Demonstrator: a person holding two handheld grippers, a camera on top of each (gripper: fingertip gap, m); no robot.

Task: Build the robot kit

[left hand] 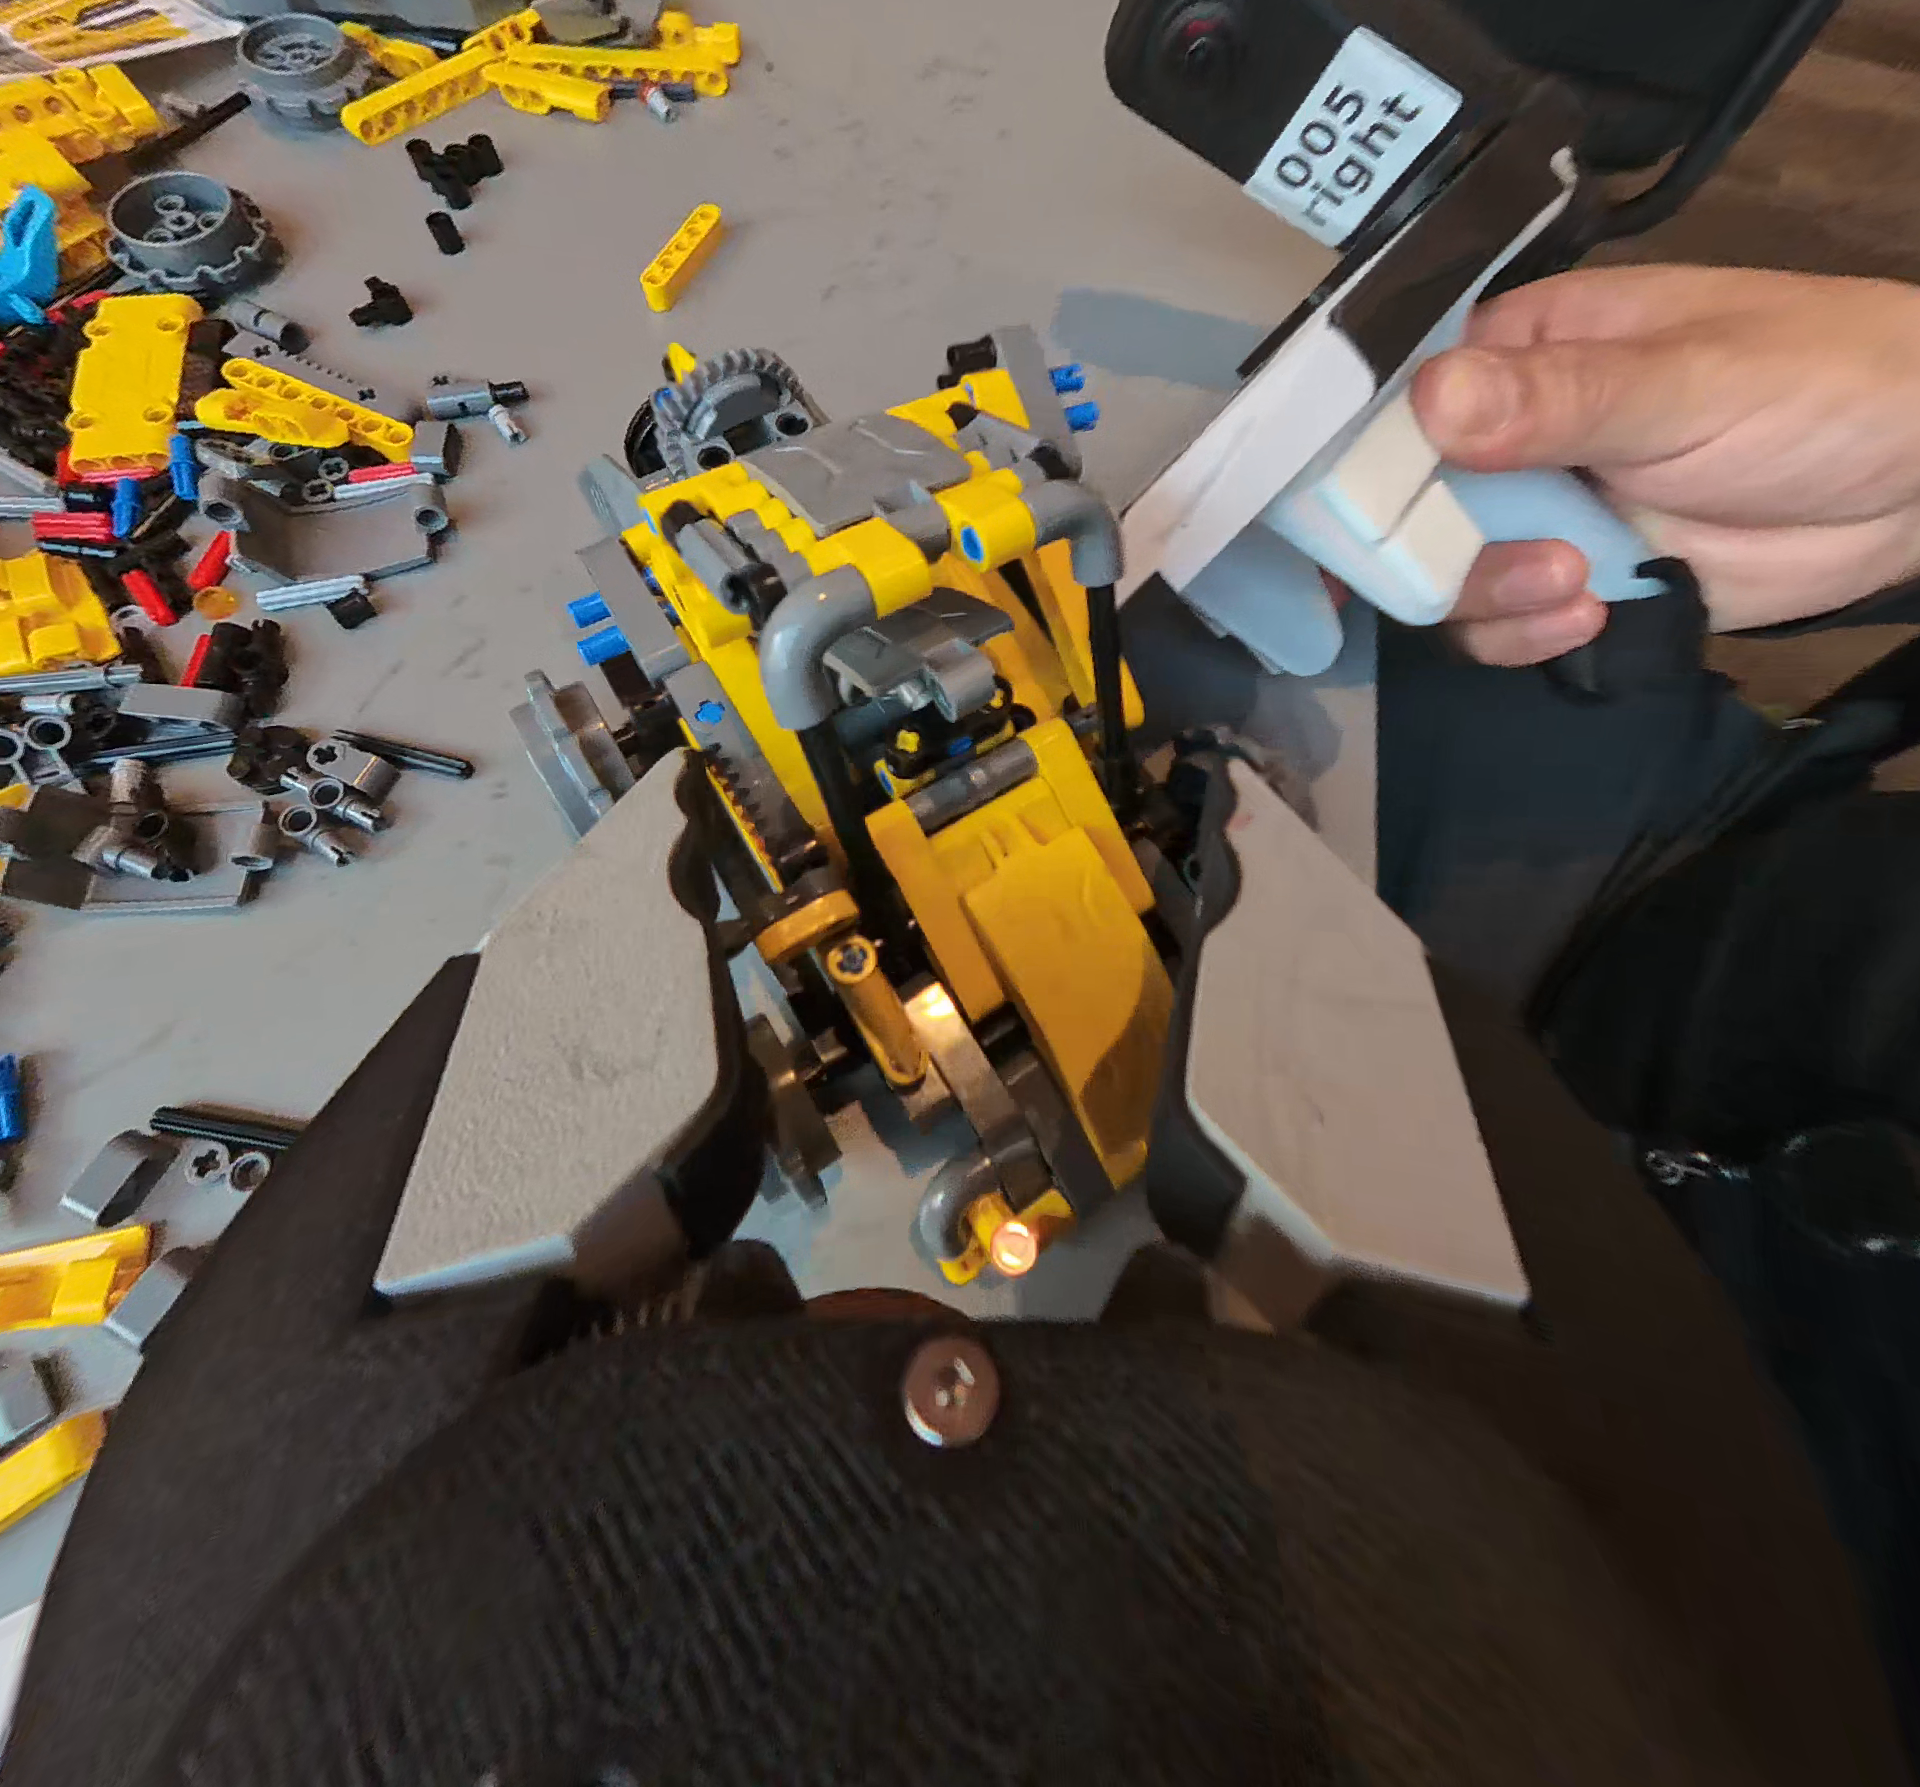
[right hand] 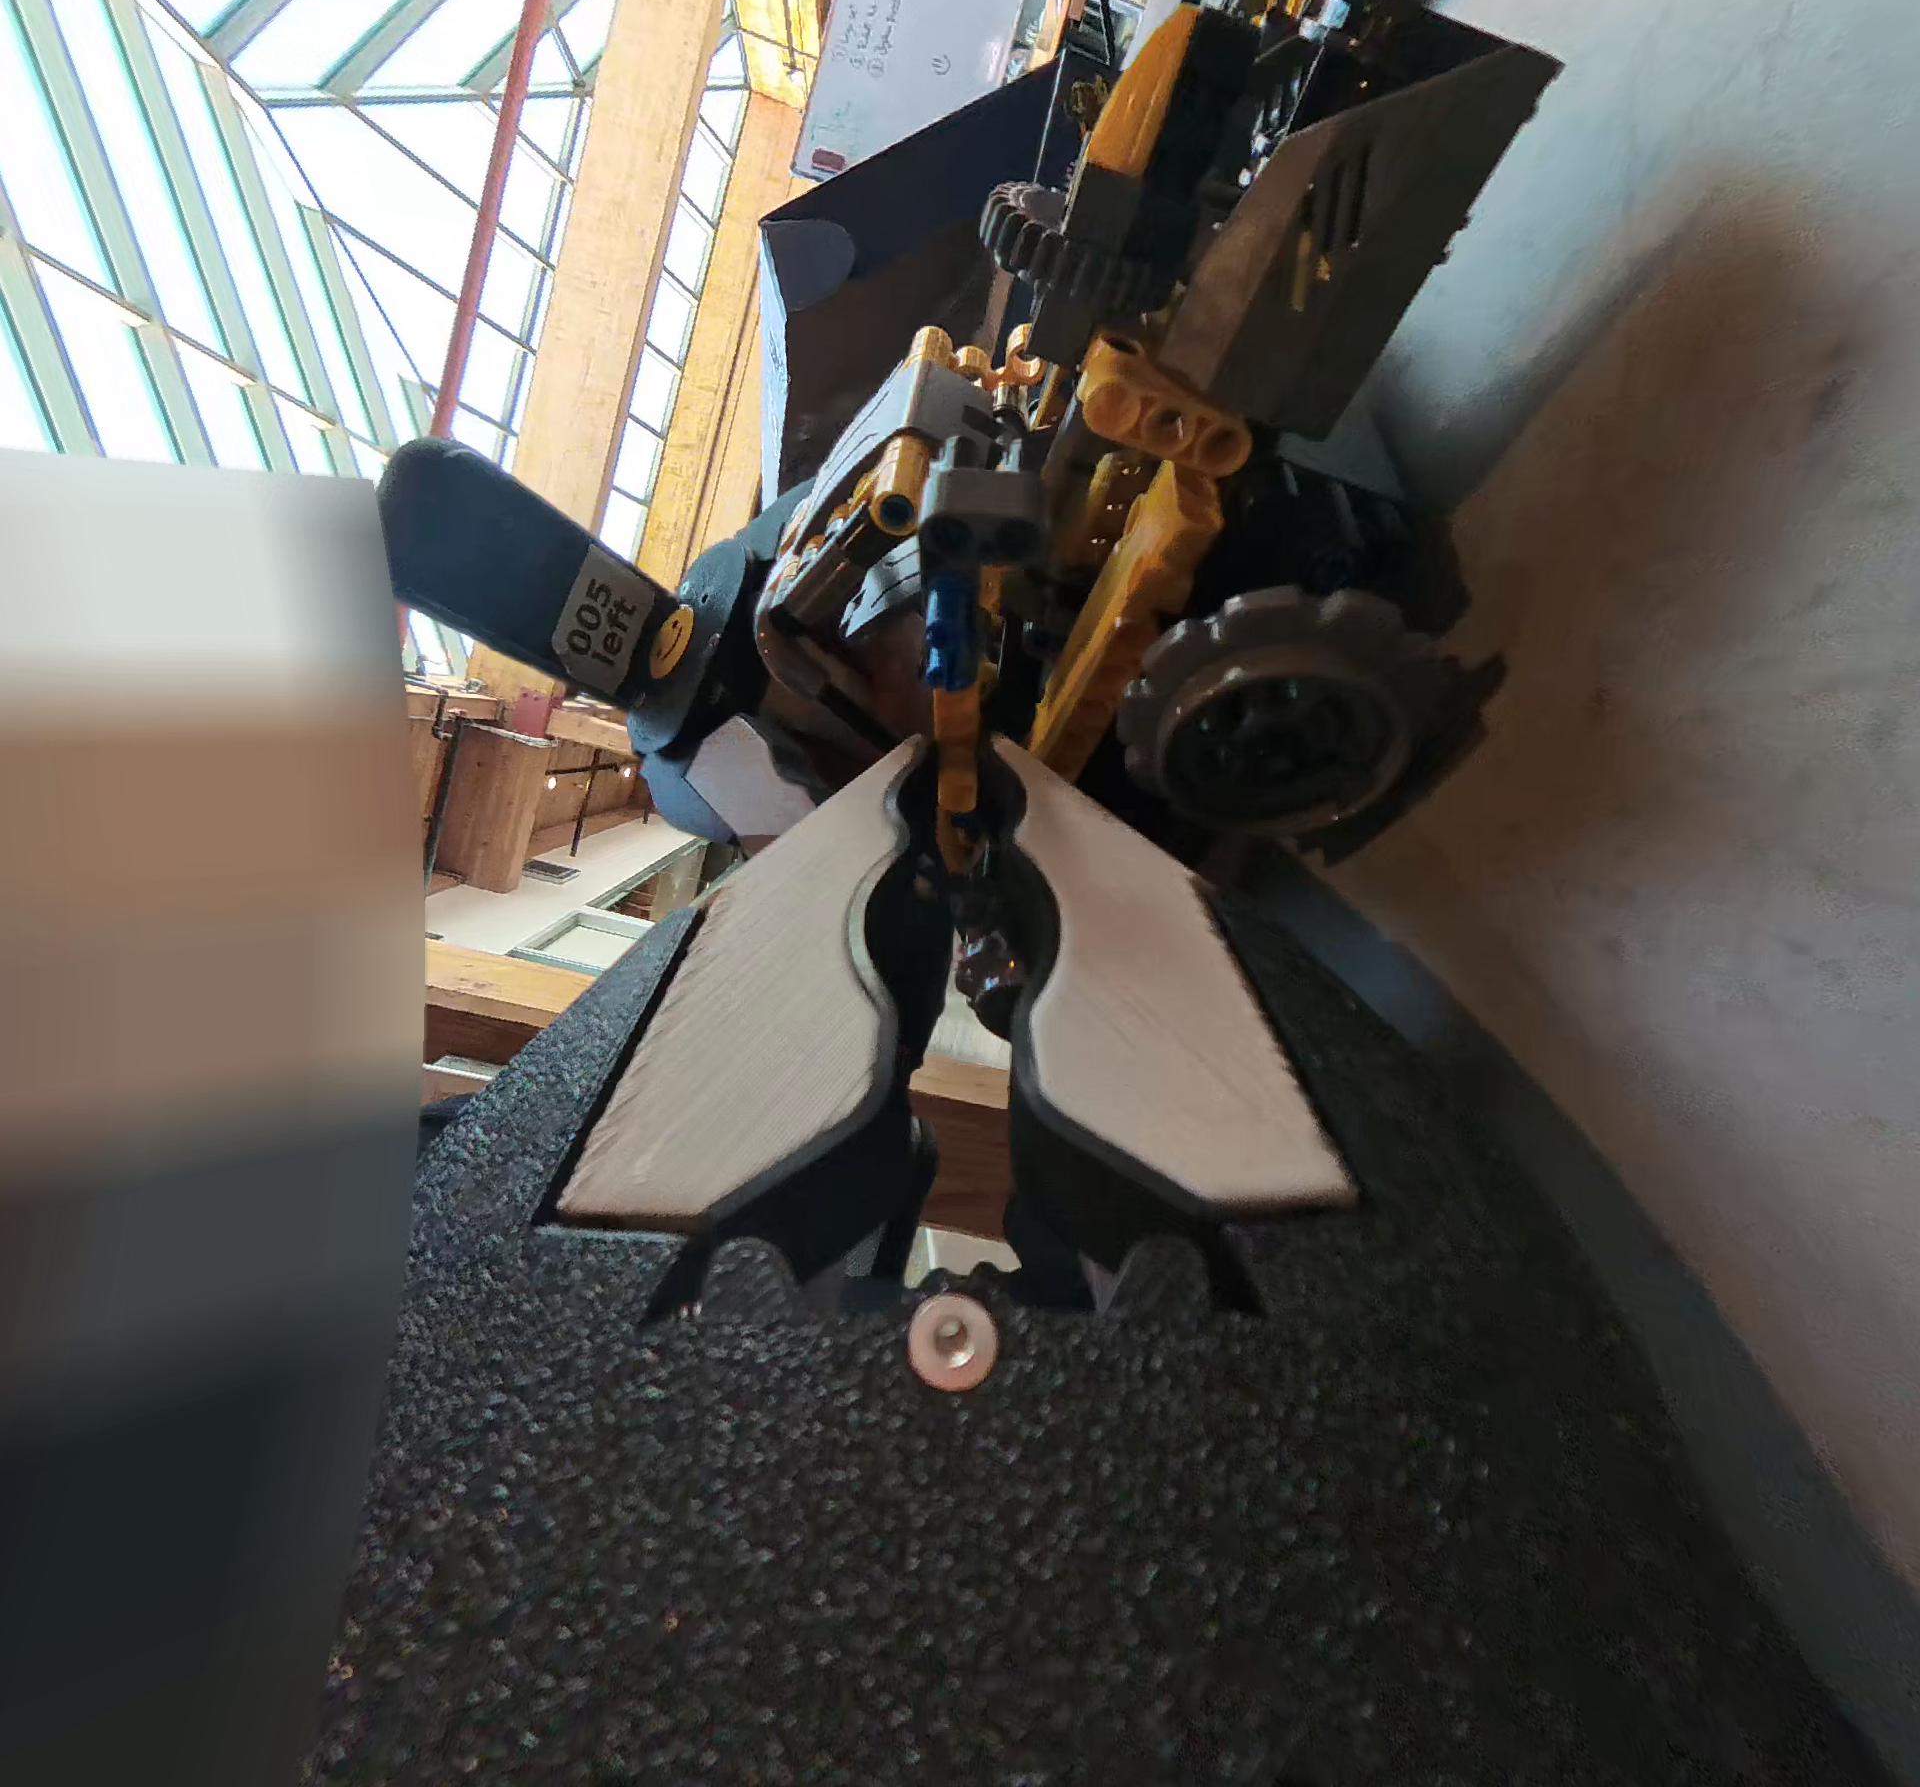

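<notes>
Your left gripper (left hand: 940, 916) clamped the yellow model (left hand: 883, 657) off the table's (left hand: 935, 127) near edge, long axis pointing away, while your right gripper (right hand: 961, 781), nearer its wheel (right hand: 1288, 709), pinched a thin yellow piece (right hand: 956, 771).

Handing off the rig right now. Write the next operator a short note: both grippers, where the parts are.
Left gripper: shut on the yellow model vehicle, fingers clamping its sides above the grey table.
Right gripper: shut on a thin yellow piece with a blue pin, tip at the model.
Loose bricks lie to the left.
Whether the piece is seated cannot be told.
</notes>
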